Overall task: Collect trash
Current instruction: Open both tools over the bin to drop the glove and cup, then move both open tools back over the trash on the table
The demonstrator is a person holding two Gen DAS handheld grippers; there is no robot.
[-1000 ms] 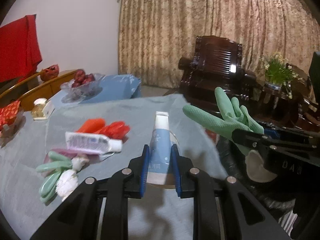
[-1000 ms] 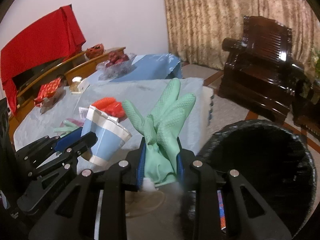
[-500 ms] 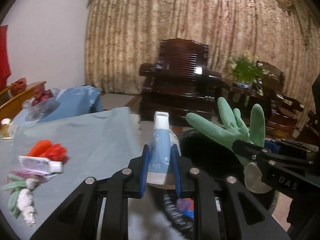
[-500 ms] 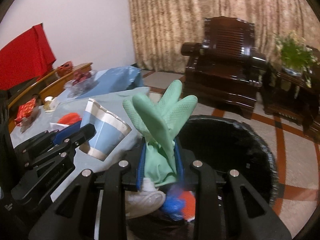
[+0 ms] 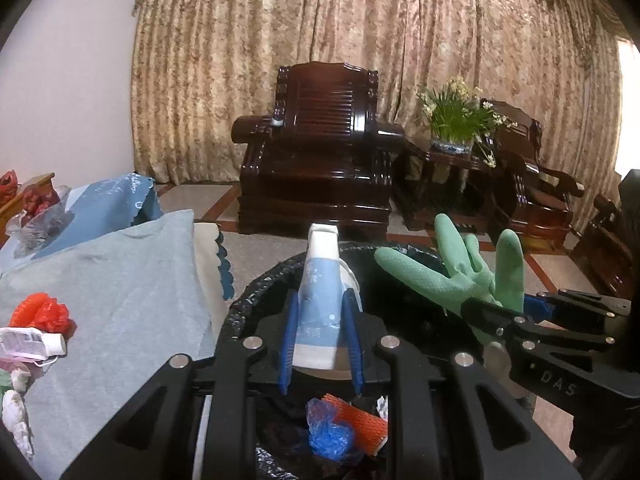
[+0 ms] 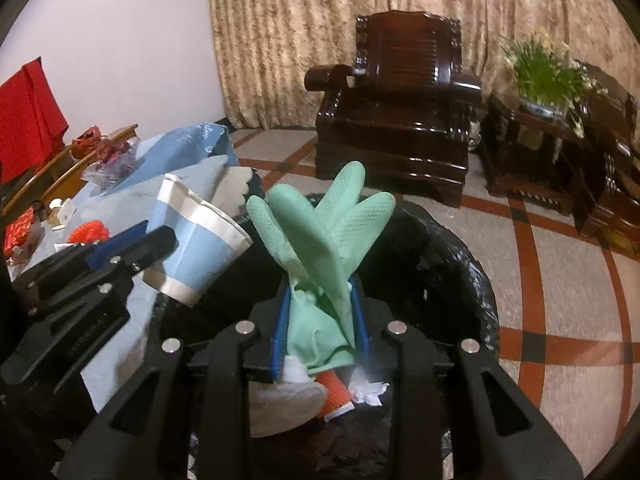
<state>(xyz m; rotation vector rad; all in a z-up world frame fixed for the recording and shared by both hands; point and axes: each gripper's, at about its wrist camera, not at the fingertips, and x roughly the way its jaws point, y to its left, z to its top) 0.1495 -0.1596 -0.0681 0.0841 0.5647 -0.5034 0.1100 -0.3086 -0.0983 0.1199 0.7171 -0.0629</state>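
Observation:
My left gripper [image 5: 321, 300] is shut on a squashed blue-and-white paper cup [image 5: 322, 264], held over the near rim of a black-lined trash bin [image 5: 256, 292]. My right gripper [image 6: 319, 292] has a green rubber glove [image 6: 320, 220] between its pads, the fingers of the glove sticking up; its jaws are opening while the glove still sits between them. It hangs over the bin's [image 6: 460, 248] mouth. Each view shows the other tool: the glove [image 5: 452, 276] at the right, the cup [image 6: 196, 236] at the left. Inside the bin lie a blue wad [image 5: 328, 434] and an orange piece [image 5: 362, 420].
Left of the bin is a table with a grey-blue cloth [image 5: 120, 300], carrying a red plastic bag [image 5: 40, 314] and a small white tube [image 5: 32, 340]. A dark wooden armchair [image 5: 320, 152] and a potted plant [image 5: 456, 120] stand beyond on the tiled floor.
Both grippers have swung right, from above the table to above the bin, each carrying its item. The right jaws have spread slightly around the glove.

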